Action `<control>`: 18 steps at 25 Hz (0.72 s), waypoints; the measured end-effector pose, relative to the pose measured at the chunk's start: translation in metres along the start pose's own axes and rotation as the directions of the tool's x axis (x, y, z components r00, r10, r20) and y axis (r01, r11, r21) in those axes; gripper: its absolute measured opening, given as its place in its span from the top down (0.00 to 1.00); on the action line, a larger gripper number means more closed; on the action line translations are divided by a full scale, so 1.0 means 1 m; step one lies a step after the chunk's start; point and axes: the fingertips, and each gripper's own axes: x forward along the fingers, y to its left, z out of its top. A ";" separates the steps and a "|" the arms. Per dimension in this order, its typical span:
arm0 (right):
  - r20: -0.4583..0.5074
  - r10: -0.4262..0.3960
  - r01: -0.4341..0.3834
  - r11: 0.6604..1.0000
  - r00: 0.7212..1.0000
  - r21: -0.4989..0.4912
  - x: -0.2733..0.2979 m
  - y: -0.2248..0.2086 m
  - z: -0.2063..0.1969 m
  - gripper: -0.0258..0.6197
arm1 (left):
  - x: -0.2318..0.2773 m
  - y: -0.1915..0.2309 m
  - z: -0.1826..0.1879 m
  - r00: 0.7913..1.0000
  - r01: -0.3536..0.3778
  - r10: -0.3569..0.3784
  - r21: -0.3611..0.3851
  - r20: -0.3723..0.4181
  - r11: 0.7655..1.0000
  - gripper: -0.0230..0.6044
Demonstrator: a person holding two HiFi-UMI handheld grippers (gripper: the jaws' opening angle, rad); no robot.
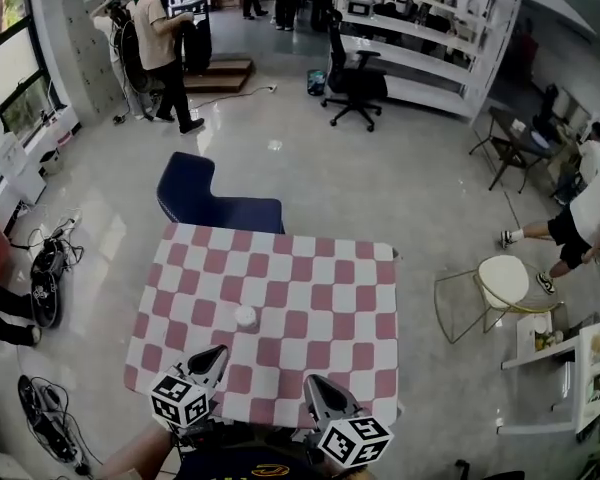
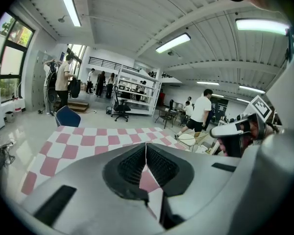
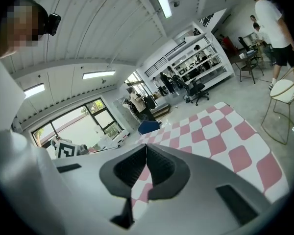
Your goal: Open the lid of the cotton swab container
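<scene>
A small white round cotton swab container (image 1: 246, 317) stands with its lid on, on the pink-and-white checked table (image 1: 310, 288), left of centre. My left gripper (image 1: 218, 354) hovers at the table's near edge, just in front of the container, jaws shut and empty. My right gripper (image 1: 315, 383) is further right at the near edge, also shut with nothing in it. In the left gripper view the left gripper (image 2: 146, 146) shows its pads touching; the container is hidden there. The right gripper view shows the right gripper (image 3: 146, 147) closed above the table (image 3: 225, 136).
A blue chair (image 1: 212, 201) stands at the table's far side. A round yellow-framed stool (image 1: 500, 286) is to the right, cables (image 1: 50, 268) lie on the floor at left. People stand and sit further off in the room.
</scene>
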 end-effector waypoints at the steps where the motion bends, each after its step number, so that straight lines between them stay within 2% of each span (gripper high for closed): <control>1: 0.004 -0.009 0.009 1.000 1.000 0.001 0.001 -0.002 0.001 0.94 | 0.006 0.008 -0.004 1.000 0.003 -0.003 0.016 -0.006 1.000 0.96; 6: 0.019 -0.058 0.058 0.998 0.998 0.012 0.011 -0.010 0.005 0.94 | 0.044 0.045 -0.013 1.000 0.021 -0.021 0.107 0.001 0.994 0.96; 9: 0.009 -0.089 0.089 0.996 0.996 0.027 0.015 -0.012 0.002 0.94 | 0.066 0.054 -0.025 0.999 0.049 -0.045 0.167 -0.030 0.985 0.96; 13: -0.012 -0.126 0.127 0.991 0.992 0.049 0.019 -0.012 -0.006 0.94 | 0.085 0.060 -0.042 0.995 0.090 -0.077 0.210 -0.069 0.974 0.96; 18: -0.023 -0.154 0.155 0.986 0.988 0.058 0.027 -0.008 -0.010 0.94 | 0.092 0.070 -0.053 0.994 0.104 -0.091 0.223 -0.068 0.969 0.93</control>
